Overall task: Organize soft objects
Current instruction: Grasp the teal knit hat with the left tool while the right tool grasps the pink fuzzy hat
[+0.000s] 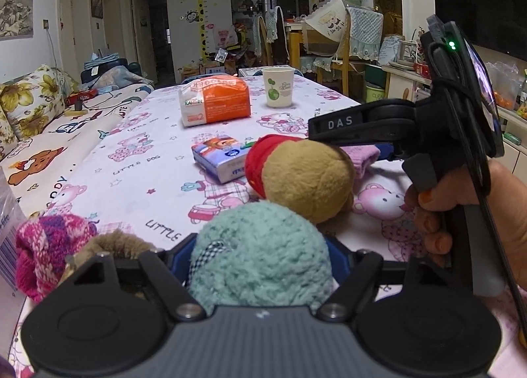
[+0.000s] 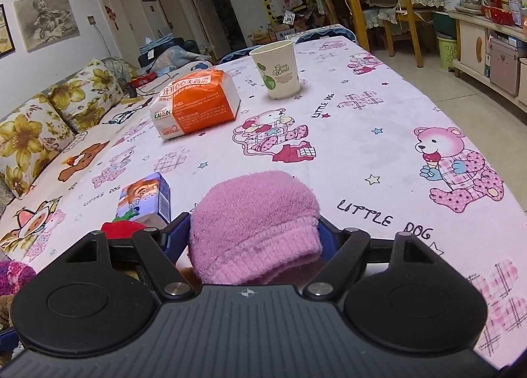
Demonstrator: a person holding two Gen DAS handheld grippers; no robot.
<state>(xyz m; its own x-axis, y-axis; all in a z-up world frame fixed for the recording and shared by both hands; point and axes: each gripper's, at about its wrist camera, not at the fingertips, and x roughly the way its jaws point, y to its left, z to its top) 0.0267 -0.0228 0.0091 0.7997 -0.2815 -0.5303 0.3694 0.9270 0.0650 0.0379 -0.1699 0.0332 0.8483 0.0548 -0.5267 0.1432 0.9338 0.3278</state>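
Two claws, each already loaded. The table (image 2: 378, 134), under a pink bear-print cloth, runs away toward 12 o'clock in both views. On it, an orange tissue pack (image 2: 197, 101) lies at 11 o'clock in the right view, a paper cup (image 2: 278, 70) at 12, and a small blue tissue packet (image 2: 145, 197) nearer at 10. A tan-and-red plush (image 1: 303, 177) lies on the cloth at 1 o'clock from the left claw (image 1: 260, 256), just beyond it. That claw is clamped on a teal fuzzy item (image 1: 260, 253), which bulges out ahead between the jaws. A magenta knit piece (image 1: 46, 246) sits at 9 o'clock, beside a brown furry one (image 1: 115, 241). The right claw (image 2: 255, 236) grips a pink sock (image 2: 253, 213), cuff toward the camera, toe pointing to 12; in the left view this claw reaches in from 3 o'clock, over the plush. The left claw looks nearer the knit pile, so a grouping spot probably lies to the left.
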